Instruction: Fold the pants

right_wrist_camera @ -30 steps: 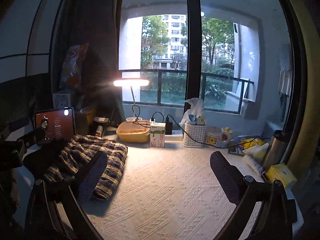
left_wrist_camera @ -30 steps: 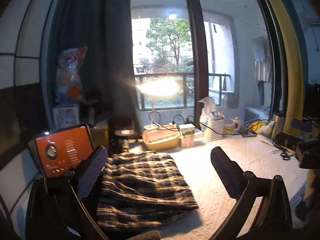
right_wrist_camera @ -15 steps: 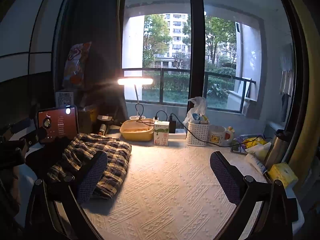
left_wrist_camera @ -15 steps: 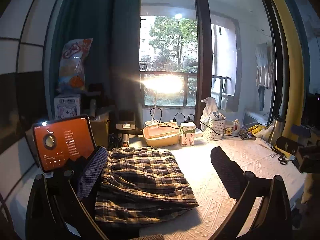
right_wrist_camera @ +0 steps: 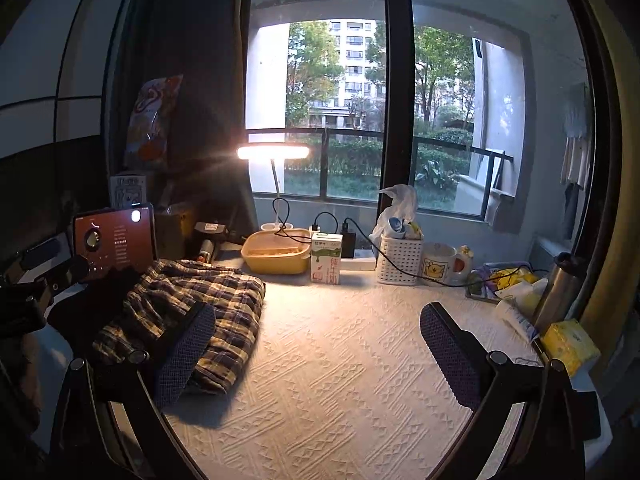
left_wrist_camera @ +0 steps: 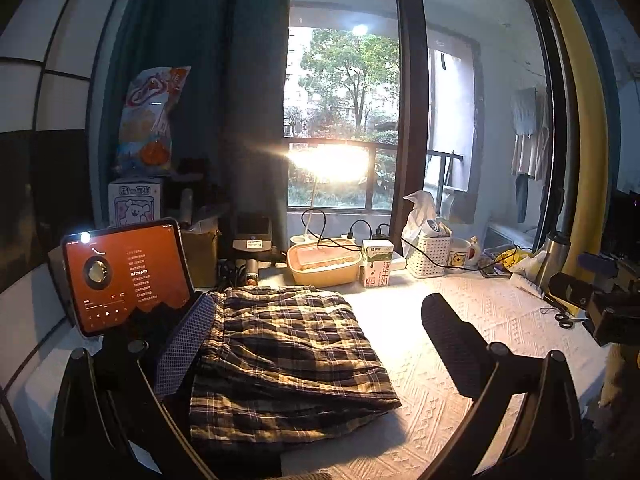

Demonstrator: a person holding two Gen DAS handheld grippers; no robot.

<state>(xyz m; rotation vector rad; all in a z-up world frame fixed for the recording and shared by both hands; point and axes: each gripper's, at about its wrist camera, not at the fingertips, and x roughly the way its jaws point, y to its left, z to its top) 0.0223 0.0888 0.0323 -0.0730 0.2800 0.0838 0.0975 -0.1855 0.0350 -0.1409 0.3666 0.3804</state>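
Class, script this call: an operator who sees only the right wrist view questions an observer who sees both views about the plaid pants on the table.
Operator: Is the left gripper holding the pants? I only see its body.
Observer: No. In the left wrist view its jaws stand wide open, with the pants lying flat on the white cloth beneath them.
Operator: My own finger hides the pants' near edge. Is the fold even?
Observer: Not quite. The layers are stacked in a rectangle, but the bottom layer sticks out past the top one along the near edge.
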